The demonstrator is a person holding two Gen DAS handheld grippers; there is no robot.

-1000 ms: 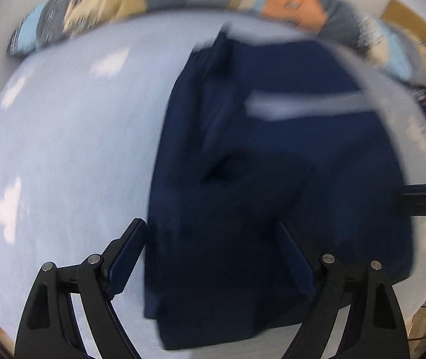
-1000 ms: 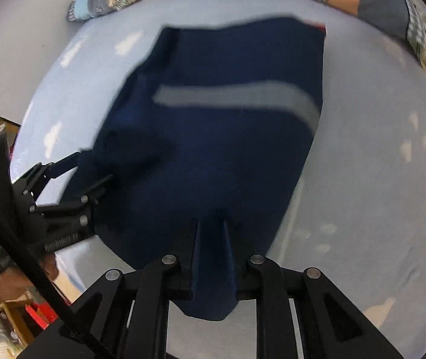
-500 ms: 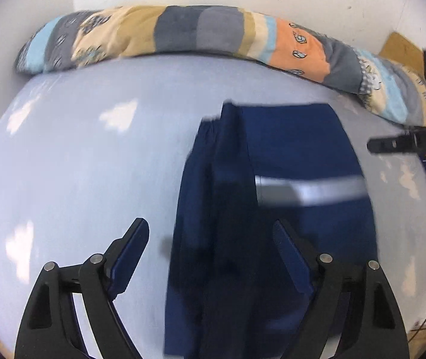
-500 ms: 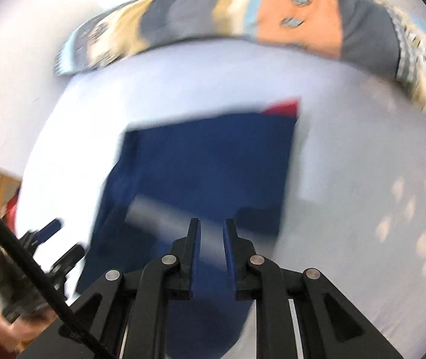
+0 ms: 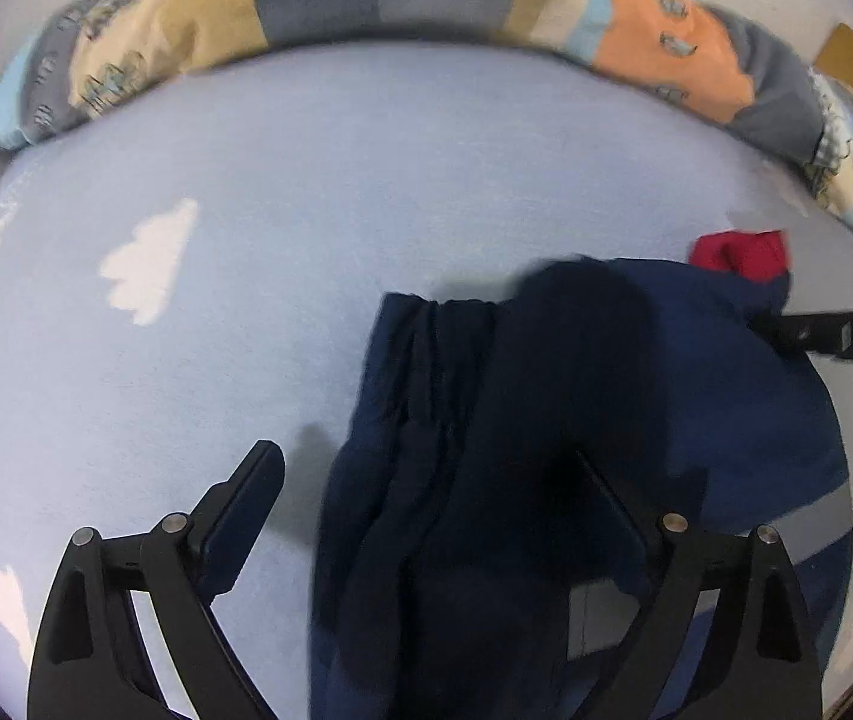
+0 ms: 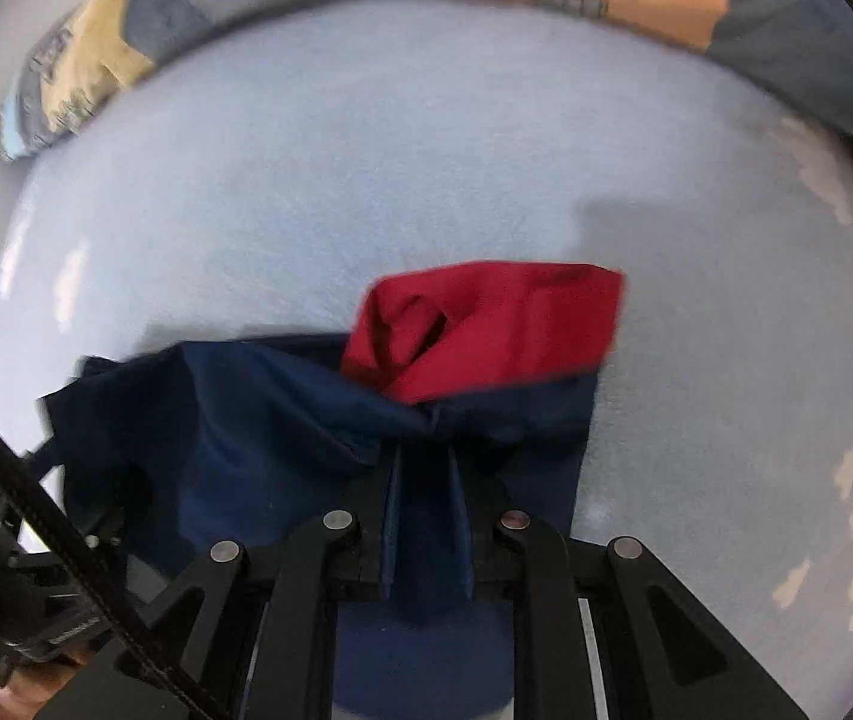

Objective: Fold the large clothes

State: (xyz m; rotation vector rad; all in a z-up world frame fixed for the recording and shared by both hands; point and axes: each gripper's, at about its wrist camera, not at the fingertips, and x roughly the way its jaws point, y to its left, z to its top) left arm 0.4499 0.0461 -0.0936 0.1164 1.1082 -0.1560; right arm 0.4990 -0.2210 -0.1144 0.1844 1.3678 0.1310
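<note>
Fold step under way: right hand-held gripper clamps navy garment, carrying edge over bed. Left hand-held gripper jaws opening, nothing gripped. Next: lay edge square, release.

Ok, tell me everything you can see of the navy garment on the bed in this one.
The navy garment is a dark blue woven piece with a red panel at its far edge. It lies bunched and partly folded on the pale blue cloud-print sheet. The right gripper is shut on a fold of it; the left gripper straddles it, jaws opening, pads not pressing.
</note>
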